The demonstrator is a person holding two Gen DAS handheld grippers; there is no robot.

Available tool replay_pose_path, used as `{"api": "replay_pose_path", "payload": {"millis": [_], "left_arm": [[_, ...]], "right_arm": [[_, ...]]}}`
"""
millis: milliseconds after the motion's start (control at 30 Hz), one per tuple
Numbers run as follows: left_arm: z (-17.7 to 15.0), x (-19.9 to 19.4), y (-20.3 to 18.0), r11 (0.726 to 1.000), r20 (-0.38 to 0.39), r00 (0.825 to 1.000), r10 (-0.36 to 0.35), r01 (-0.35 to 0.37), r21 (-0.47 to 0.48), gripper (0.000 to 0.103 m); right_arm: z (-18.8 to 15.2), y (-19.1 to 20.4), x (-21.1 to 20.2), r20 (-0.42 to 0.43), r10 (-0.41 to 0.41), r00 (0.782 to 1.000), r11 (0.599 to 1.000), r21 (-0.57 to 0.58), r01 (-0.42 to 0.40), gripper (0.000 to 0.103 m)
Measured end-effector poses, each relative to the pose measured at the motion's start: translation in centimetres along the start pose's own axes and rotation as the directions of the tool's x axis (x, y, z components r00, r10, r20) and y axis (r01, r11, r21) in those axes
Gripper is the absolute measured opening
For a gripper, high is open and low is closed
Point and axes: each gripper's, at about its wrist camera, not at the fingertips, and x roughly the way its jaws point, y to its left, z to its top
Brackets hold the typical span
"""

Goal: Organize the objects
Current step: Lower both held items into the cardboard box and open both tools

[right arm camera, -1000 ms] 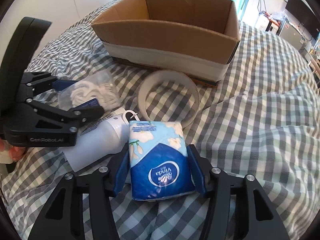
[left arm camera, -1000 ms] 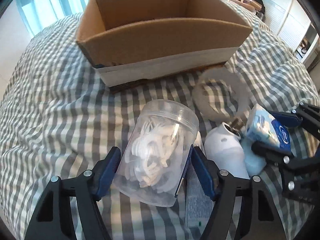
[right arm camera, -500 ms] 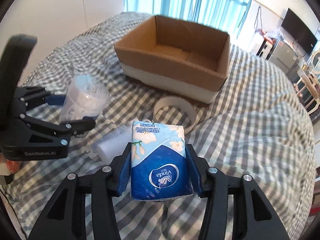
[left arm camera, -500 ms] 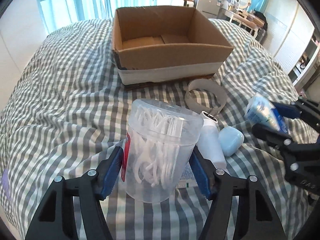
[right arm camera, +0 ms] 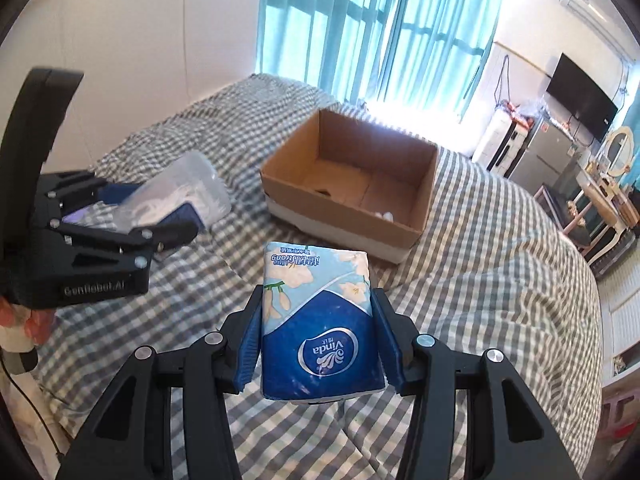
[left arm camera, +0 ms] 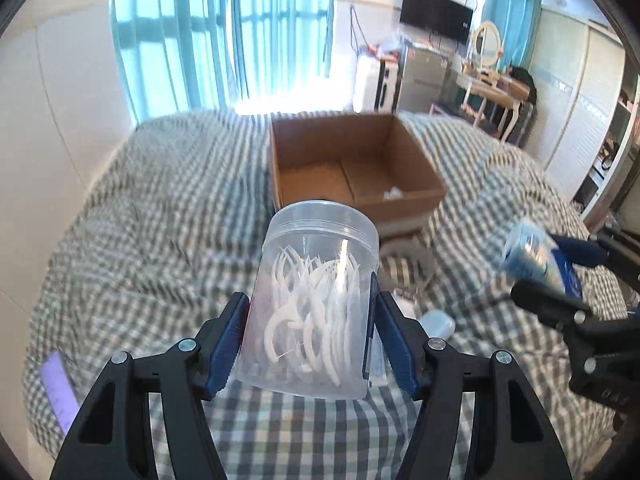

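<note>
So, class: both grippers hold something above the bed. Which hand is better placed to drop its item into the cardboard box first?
Probably left: its jar of floss picks sits directly before the cardboard box.

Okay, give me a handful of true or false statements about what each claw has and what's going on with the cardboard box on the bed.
1. The left claw grips a clear jar of floss picks. True.
2. The right claw holds a white bottle. False: it holds a blue tissue pack.
3. The cardboard box is closed. False: its top is open.
4. The box sits on a checked bedspread. True.
5. Both held items are inside the box. False: both are short of it.
</note>
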Motion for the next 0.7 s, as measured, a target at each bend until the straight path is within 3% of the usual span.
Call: {"api": "replay_pose_path", "payload": {"millis": [333, 700], "left_arm": [[5.3, -3.7, -0.7, 0.998, 0.152, 0.987, 0.045, -0.050, 0.028, 0.065], [12.4, -0.3, -1.2, 0.997, 0.180, 0.982, 0.055, -0.063, 0.038, 0.065]], "right_arm": [[4.4, -1.1, -3.0, 0.109, -0.027, 0.994, 1.000, 0.016, 0.026, 0.050], [11.5, -5.1, 0.0, 0.166, -0.017, 0.986, 0.997, 0.075, 0.004, 0.050]]}}
